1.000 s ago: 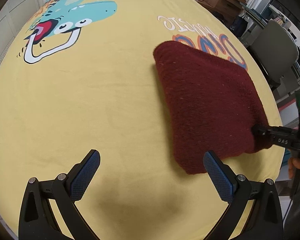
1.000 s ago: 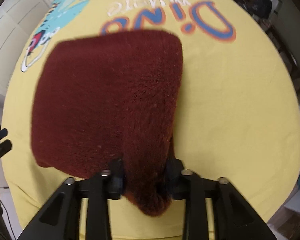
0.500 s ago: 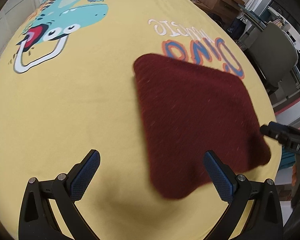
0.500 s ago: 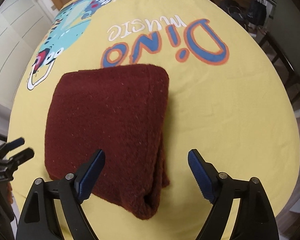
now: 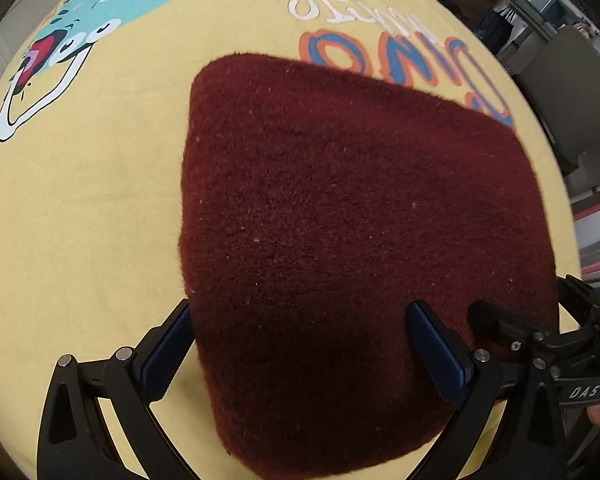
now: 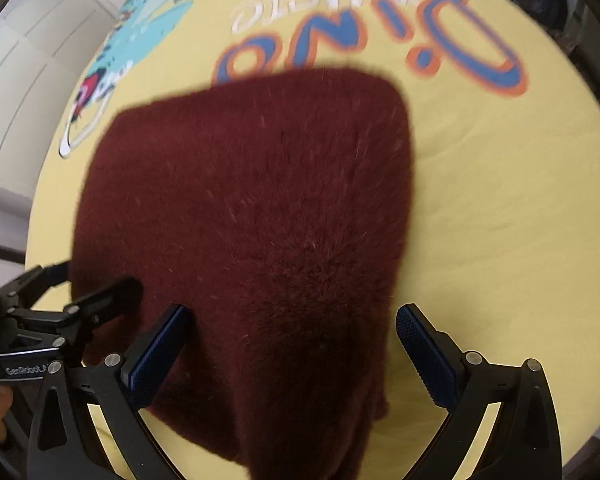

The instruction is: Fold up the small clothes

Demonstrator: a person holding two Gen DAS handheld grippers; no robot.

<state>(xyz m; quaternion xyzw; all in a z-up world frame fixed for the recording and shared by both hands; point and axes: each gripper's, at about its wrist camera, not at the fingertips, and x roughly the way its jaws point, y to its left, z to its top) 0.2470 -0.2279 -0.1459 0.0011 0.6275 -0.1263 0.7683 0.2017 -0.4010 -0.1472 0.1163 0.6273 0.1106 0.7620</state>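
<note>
Closer now, maroon cloth (image 5: 340, 216) covers more yellow dinosaur-print sheet (image 5: 80, 200).

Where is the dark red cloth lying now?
The dark red cloth lies on the yellow sheet, covering part of its "Dino" lettering, between the open left gripper and right gripper.

Open yellow sheet (image 5: 80, 208) is seen left of the folded maroon cloth (image 5: 352, 208). Right side is crowded by the right gripper (image 5: 516, 320).

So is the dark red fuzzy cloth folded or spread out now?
Folded: the dark red fuzzy cloth lies as a compact square, with doubled layers showing at its near right edge.
</note>
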